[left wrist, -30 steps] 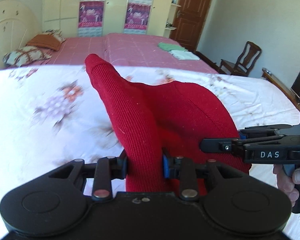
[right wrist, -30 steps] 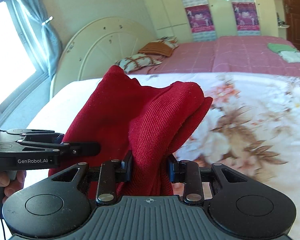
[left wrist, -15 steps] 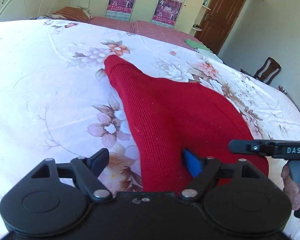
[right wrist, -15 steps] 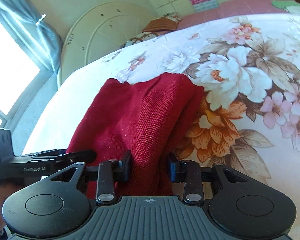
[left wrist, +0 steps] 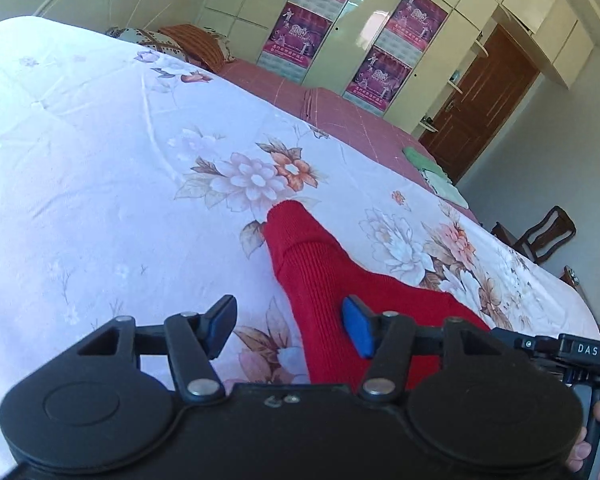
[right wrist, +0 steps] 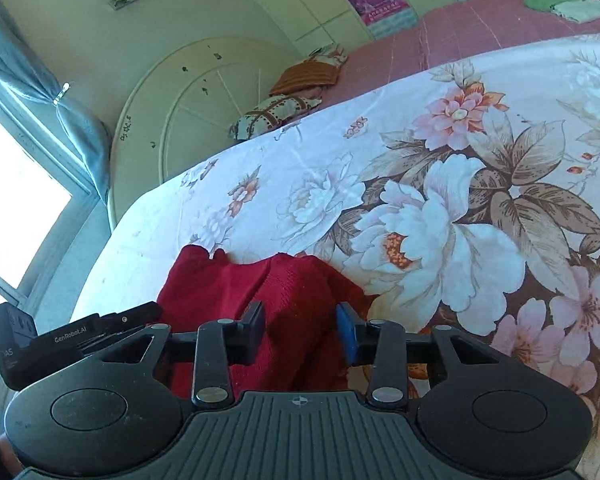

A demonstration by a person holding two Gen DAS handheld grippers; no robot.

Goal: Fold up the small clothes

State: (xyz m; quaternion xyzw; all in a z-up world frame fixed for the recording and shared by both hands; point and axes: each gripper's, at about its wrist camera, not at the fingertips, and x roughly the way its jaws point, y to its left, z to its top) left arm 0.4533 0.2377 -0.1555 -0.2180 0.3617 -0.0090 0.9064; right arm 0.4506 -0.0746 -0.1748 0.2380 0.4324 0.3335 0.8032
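Red knitted garment (left wrist: 332,292) lies bunched on a floral bedsheet (left wrist: 100,184), near the sheet's nearest edge. Left gripper (left wrist: 290,330) has its jaws apart and closing; the sleeve lies between them, against the right pad only. Right gripper (right wrist: 302,330) also stands apart and closing over the cloth, pads not pressing it. Folded green clothes (right wrist: 568,4) rest far off on a pink bedspread (right wrist: 460,36).

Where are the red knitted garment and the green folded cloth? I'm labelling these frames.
red knitted garment (left wrist: 312,280), left wrist view, on its ribbed sleeve.
green folded cloth (right wrist: 544,0), right wrist view, on its top face.
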